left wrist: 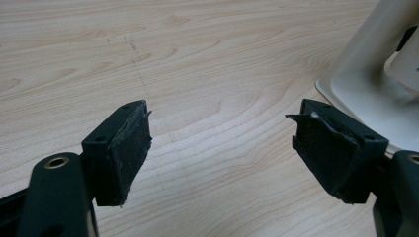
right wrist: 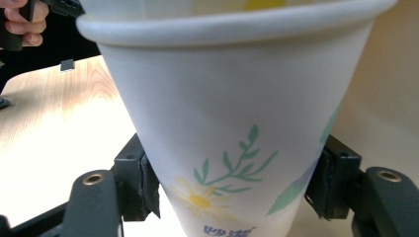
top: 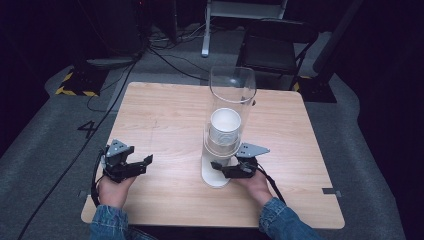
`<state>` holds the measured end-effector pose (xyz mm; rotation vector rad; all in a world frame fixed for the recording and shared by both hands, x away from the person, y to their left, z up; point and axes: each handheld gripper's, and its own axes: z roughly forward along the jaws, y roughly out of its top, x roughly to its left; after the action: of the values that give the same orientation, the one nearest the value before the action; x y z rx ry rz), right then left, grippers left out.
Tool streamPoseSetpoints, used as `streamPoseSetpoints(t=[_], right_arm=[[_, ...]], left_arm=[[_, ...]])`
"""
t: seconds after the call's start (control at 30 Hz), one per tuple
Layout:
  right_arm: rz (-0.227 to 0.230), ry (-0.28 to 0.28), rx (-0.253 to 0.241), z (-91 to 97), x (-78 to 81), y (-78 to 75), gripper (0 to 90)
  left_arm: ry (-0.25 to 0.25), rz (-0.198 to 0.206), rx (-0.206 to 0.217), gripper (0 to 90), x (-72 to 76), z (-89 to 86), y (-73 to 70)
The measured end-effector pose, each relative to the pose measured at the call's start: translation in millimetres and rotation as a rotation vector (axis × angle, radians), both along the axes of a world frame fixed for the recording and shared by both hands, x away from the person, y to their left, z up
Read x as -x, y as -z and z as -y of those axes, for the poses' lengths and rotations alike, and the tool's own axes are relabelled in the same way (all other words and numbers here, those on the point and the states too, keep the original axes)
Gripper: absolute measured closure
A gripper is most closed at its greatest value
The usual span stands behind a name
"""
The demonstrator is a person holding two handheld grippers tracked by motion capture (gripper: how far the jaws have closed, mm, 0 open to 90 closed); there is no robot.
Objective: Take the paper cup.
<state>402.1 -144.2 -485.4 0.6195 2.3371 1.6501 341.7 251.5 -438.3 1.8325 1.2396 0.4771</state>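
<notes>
Right now the right gripper point(right wrist: 232, 185) has its two fingers point(right wrist: 141, 180) pressed against opposite sides of the lowest paper cup point(right wrist: 237, 128), low on its wall, at about nine and three o'clock around the flower print. They look clamped on it, pads touching the paper with no gap showing. Above that cup's rolled rim the next cup point(right wrist: 197, 7) nests down into it.

Seen from the high view, this gripper point(top: 227, 169) reaches in at the foot of a tall clear tube dispenser point(top: 232, 95), which stands on a white base point(top: 216, 176) at the tabletop's point(top: 165, 115) centre, slightly toward six o'clock. Inside the tube sits a stack of white cups point(top: 225, 125), open mouth up; how many cups are in it I cannot tell.

To do this step well, I judge the pull should run straight down along the tube's axis, with a grip firm enough to free one cup yet light enough not to crush its thin wall, and a watch kept that the cup above stays behind.

At the tube's eight o'clock, well apart from it, the left gripper point(top: 135, 162) rests low over bare wood, its fingers point(left wrist: 123, 153) spread wide with nothing between them; the white base's edge lies off at its two o'clock.
</notes>
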Motion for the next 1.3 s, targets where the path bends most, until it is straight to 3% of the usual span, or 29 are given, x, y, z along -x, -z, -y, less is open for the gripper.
streamPoseSetpoints(t=[0.2, 0.7, 0.97, 1.3], right_arm=[[-0.032, 0.008, 0.011, 2.7, 1.2, 4.4, 33.8], [-0.096, 0.003, 0.104, 5.7, 10.0, 10.2, 33.7], [-0.103, 0.016, 0.148, 10.3, 13.8, 10.3, 33.6], [-0.113, 0.051, 0.162, 23.4, 17.2, 9.2, 33.5]], left_arm=[[-0.003, 0.001, 0.009, 22.2, -3.0, 0.5, 1.2], [0.005, -0.009, 0.019, 22.2, -16.2, 7.6, 3.6], [0.018, -0.01, 0.02, 22.2, -22.9, 12.2, 4.3], [0.034, -0.007, 0.014, 22.2, -30.0, 16.7, 4.4]])
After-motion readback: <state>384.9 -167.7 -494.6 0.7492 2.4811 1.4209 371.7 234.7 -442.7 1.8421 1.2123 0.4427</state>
